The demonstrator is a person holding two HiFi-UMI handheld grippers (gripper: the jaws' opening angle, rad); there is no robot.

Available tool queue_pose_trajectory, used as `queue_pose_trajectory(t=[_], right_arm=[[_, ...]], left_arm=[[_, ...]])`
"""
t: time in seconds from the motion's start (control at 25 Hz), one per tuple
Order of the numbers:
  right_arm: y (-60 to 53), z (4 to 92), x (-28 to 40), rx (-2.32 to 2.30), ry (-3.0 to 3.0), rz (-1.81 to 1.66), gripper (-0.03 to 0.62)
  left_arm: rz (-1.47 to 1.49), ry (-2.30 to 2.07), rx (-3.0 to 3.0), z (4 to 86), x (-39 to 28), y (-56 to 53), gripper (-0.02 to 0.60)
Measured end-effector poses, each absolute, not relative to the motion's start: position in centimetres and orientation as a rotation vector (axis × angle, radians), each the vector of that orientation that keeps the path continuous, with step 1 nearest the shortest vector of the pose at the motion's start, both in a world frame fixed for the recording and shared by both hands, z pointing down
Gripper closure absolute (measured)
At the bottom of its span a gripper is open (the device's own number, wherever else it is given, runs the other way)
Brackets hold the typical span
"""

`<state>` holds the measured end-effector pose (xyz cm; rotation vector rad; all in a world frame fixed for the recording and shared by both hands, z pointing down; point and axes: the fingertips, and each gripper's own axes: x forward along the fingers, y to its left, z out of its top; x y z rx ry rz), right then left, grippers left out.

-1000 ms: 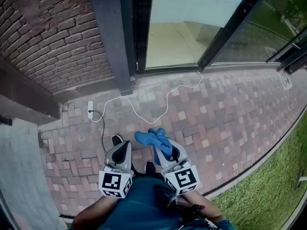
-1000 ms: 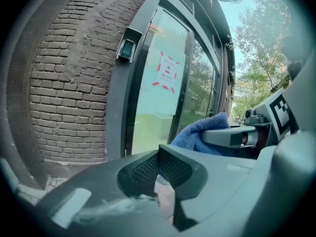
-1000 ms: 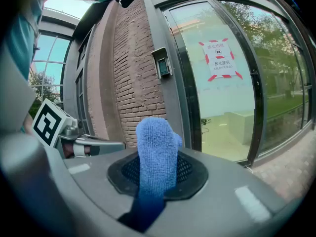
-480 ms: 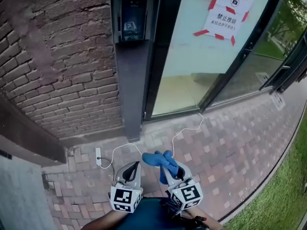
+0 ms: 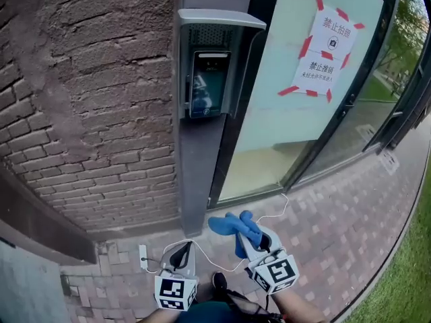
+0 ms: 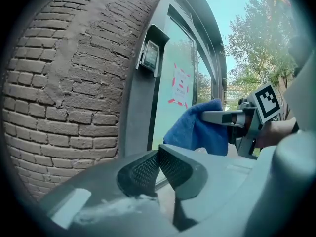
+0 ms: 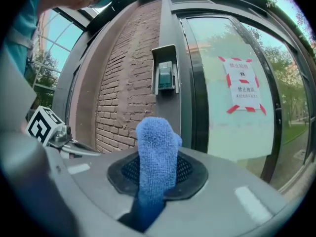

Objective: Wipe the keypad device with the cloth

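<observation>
Cloth (image 5: 236,227) pinched in the right gripper (image 5: 256,239) well below and slightly right of the keypad device (image 5: 209,84), mounted upright on the grey door post (image 5: 201,173); left gripper (image 5: 180,253) clenched on nothing, likewise well below it; likely needs a long upward reach.

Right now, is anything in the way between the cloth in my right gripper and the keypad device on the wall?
Nothing visible. Only open air lies between the cloth, clamped in the right gripper, and the keypad device higher up on the grey post. Its hood overhangs only the top.
</observation>
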<state>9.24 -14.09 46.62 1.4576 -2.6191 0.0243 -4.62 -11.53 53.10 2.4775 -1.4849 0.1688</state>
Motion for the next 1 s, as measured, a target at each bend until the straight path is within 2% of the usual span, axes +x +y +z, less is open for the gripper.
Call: queue_pose_trajectory(t=[0.28, 0.6, 0.76, 1.0], right_arm=[[-22.0, 31.4, 8.9, 1.395, -2.837, -0.436, 0.530], [-25.1, 12.3, 9.3, 1.365, -3.018, -1.030, 0.530], [-26.2, 8.1, 8.7, 1.419, -3.000, -1.203, 0.530], [-29.6, 7.2, 7.2, 1.506, -2.932, -1.163, 0.530]], left_arm=[[0.088, -1.656, 2.535, 44.2, -3.7, -18.8, 0.589], [-0.058, -1.880, 2.612, 31.6, -1.7, -24.5, 0.589], [-0.117, -1.939, 2.631, 27.9, -2.3, -25.9, 0.590], [-0.158, -1.922, 2.705, 25.3, -2.9, -26.7, 0.590]])
